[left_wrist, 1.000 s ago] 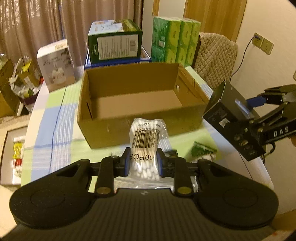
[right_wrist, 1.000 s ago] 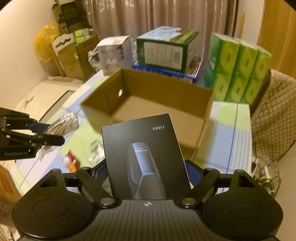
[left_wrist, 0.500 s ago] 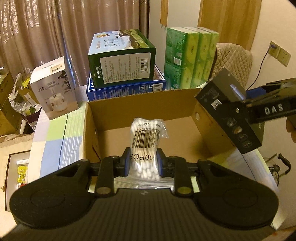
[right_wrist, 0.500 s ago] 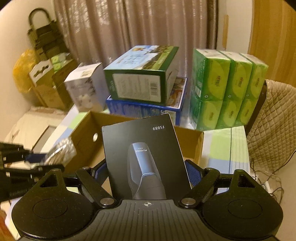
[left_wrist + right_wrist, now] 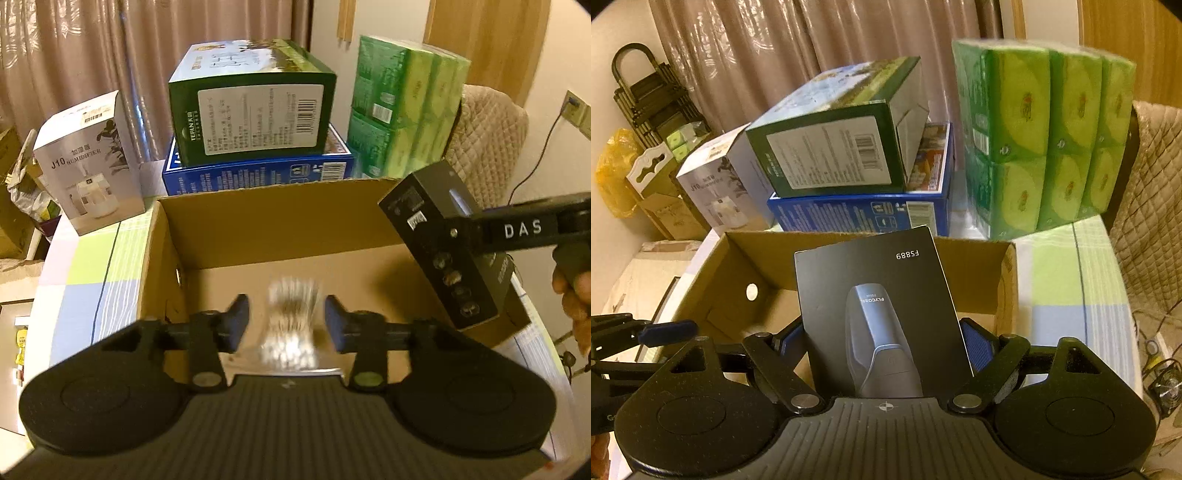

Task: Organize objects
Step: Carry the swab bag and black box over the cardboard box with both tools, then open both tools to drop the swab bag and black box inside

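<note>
Over carton (image 5: pixel 280 236), swab bag (image 5: pixel 290 325) lengthwise, blurred

"FS889" on black box (image 5: pixel 879 295), "J10 HUMIDIFIER" on white box (image 5: pixel 88 162), "DAS" on right tool (image 5: pixel 524 229), possibly "TERUN" on green box (image 5: pixel 251 110).

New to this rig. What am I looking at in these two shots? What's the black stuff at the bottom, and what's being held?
No robot here: a person holds a hand-held gripper in each hand, each with a fisheye camera looking forward along its two fingers. The black shape at the bottom of each picture is the gripper's own body.

Left view: the left hand-held gripper is open over the cardboard box; a blurred pack of cotton swabs sits between its fingers, apparently just let go.

Right view: the right hand-held gripper is shut on a black shaver box above the same cardboard box.

Behind it on the table stand a green box on a blue box, a white humidifier box and green tissue packs.
</note>
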The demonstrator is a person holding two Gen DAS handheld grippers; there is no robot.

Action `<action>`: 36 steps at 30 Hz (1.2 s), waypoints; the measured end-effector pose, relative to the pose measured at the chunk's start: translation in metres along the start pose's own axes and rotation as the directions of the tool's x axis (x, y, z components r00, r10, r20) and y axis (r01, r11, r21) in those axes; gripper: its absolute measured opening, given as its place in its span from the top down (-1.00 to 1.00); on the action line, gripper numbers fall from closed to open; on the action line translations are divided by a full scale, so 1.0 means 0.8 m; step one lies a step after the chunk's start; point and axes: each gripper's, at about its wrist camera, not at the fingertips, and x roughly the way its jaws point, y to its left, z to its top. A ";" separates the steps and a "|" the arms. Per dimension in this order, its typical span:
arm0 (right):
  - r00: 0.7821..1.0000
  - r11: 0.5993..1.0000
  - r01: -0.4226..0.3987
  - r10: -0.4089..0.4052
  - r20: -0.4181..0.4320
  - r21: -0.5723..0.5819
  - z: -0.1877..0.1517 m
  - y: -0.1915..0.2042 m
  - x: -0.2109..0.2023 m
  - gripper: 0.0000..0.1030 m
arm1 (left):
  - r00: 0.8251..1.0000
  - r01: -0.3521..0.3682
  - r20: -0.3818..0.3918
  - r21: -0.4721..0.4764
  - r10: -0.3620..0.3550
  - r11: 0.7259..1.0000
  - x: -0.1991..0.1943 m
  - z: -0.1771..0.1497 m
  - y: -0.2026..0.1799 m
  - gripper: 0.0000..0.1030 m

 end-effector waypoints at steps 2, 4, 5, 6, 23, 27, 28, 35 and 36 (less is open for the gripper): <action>1.000 1.000 0.001 -0.001 -0.003 -0.004 -0.003 -0.001 0.004 -0.59 | 1.000 -0.007 -0.002 0.013 0.007 1.000 0.003 0.000 -0.001 0.21; 1.000 1.000 0.002 -0.002 -0.008 -0.009 -0.007 -0.001 0.007 -0.59 | 1.000 -0.011 0.004 0.016 0.011 1.000 0.002 -0.001 0.000 0.21; 1.000 1.000 0.001 -0.001 -0.010 -0.010 -0.008 -0.001 0.008 -0.59 | 1.000 -0.011 0.003 0.013 0.011 1.000 0.001 -0.002 0.001 0.21; 1.000 1.000 0.002 -0.002 -0.011 -0.009 -0.009 -0.002 0.009 -0.59 | 1.000 -0.015 0.004 0.014 0.015 1.000 0.000 -0.003 0.001 0.20; 0.996 0.998 -0.036 0.032 0.081 0.048 -0.011 -0.007 -0.053 -0.74 | 0.999 -0.026 0.028 -0.024 0.026 0.999 -0.057 -0.035 0.002 -0.36; 0.996 1.000 -0.015 0.014 0.090 0.016 -0.030 0.006 -0.094 -0.74 | 0.999 -0.022 0.037 -0.040 0.024 0.999 -0.090 -0.055 -0.003 -0.49; 0.996 1.000 -0.008 0.007 0.093 0.009 -0.038 0.009 -0.104 -0.74 | 0.999 -0.019 0.041 -0.048 0.021 0.999 -0.098 -0.060 -0.004 -0.49; 0.995 1.000 -0.001 0.004 0.099 -0.026 -0.111 0.032 -0.183 -0.74 | 0.997 -0.013 0.075 -0.104 0.021 0.995 -0.167 -0.105 -0.017 -0.61; 0.995 1.000 -0.002 0.004 0.098 -0.023 -0.123 0.034 -0.193 -0.74 | 0.997 -0.012 0.079 -0.111 0.021 0.994 -0.176 -0.112 -0.018 -0.63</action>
